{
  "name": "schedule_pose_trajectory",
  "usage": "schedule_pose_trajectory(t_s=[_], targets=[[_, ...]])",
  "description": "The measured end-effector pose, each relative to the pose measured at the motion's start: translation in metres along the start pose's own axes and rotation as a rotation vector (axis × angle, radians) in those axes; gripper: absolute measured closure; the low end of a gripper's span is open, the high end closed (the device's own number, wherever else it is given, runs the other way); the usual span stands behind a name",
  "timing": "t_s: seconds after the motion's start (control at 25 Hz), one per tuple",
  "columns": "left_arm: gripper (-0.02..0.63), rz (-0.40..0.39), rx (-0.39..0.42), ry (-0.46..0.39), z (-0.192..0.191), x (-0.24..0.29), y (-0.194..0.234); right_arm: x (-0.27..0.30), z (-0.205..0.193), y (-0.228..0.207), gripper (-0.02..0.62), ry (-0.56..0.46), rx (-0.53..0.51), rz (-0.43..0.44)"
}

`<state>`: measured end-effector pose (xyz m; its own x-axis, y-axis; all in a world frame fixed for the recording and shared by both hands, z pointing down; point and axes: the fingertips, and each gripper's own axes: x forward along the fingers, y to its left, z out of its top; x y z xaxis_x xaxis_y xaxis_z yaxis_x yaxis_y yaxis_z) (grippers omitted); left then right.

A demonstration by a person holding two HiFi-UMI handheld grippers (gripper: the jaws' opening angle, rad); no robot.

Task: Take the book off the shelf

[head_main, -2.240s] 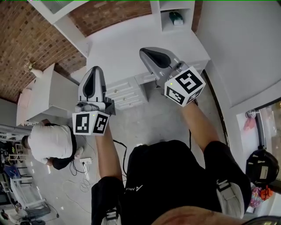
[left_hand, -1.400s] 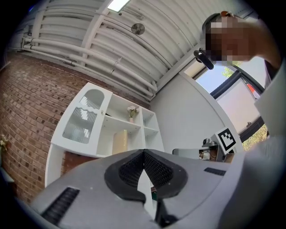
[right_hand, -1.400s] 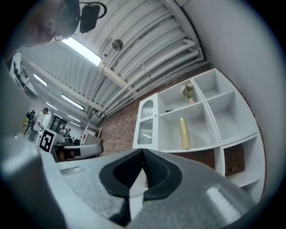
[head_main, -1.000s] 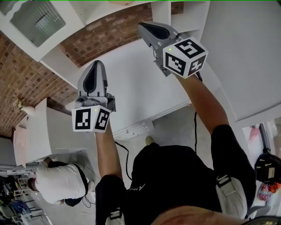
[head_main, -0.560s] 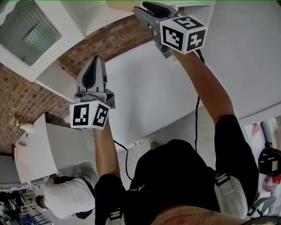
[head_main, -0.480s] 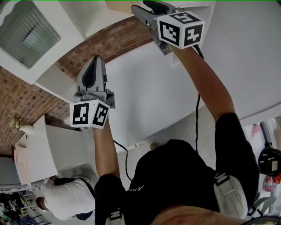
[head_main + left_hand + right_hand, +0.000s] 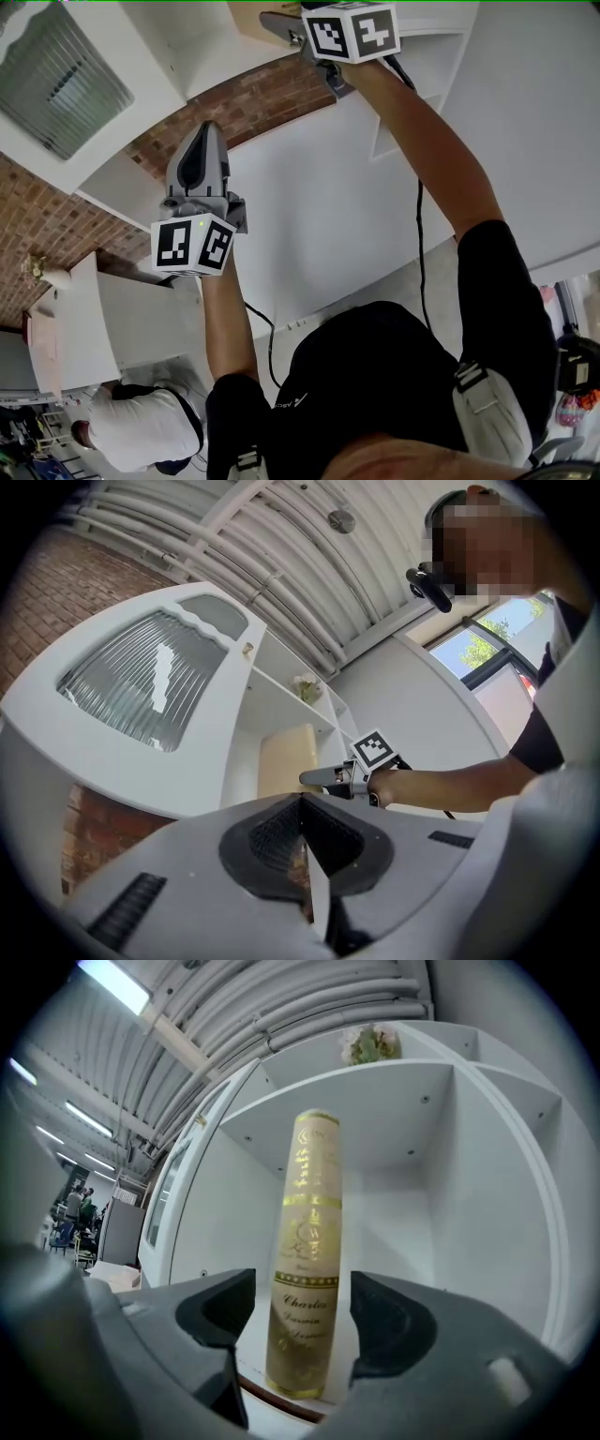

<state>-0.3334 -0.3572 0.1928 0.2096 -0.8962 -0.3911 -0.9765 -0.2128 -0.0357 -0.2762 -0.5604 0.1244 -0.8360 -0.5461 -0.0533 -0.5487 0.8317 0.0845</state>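
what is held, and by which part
Nothing. The right gripper has just been opening, its jaws either side of the book, not touching; left gripper shut, empty.

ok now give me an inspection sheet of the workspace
surface: white shelf, only the book stands in this compartment
job's things: tan book with gold print, upright, spine outward
clutter: small plant on top of the shelf
grippers: right gripper open, fingers have just been opening, book between them untouched; left gripper shut, empty
cables: black cable along the right arm
surroundings: brick wall, another person below left
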Motion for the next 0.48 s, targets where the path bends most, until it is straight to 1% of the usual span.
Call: schedule_pose_trajectory(t_s=[0.12, 0.28, 0.36, 0.44, 0.48], targets=[[0.607, 0.007, 0.0, -0.001, 0.003, 0.004, 0.003, 0.014, 0.001, -0.001, 0.291, 0.033, -0.009, -0.002], [0.607, 0.02, 0.002, 0.001, 0.004, 0.002, 0.008, 0.032, 0.0, -0.005, 0.293, 0.064, -0.015, -0.025], [0.607, 0.023, 0.005, 0.002, 0.005, -0.001, 0.008, 0.036, 0.0, -0.007, 0.314, 0.065, -0.006, -0.029], [0.607, 0.03, 0.007, 0.002, 0.006, -0.004, 0.009, 0.037, -0.002, -0.006, 0.365, 0.064, 0.0, -0.028], [0.607, 0.034, 0.008, 0.001, 0.006, -0.006, 0.01, 0.037, -0.003, -0.006, 0.374, 0.062, 0.003, -0.025]])
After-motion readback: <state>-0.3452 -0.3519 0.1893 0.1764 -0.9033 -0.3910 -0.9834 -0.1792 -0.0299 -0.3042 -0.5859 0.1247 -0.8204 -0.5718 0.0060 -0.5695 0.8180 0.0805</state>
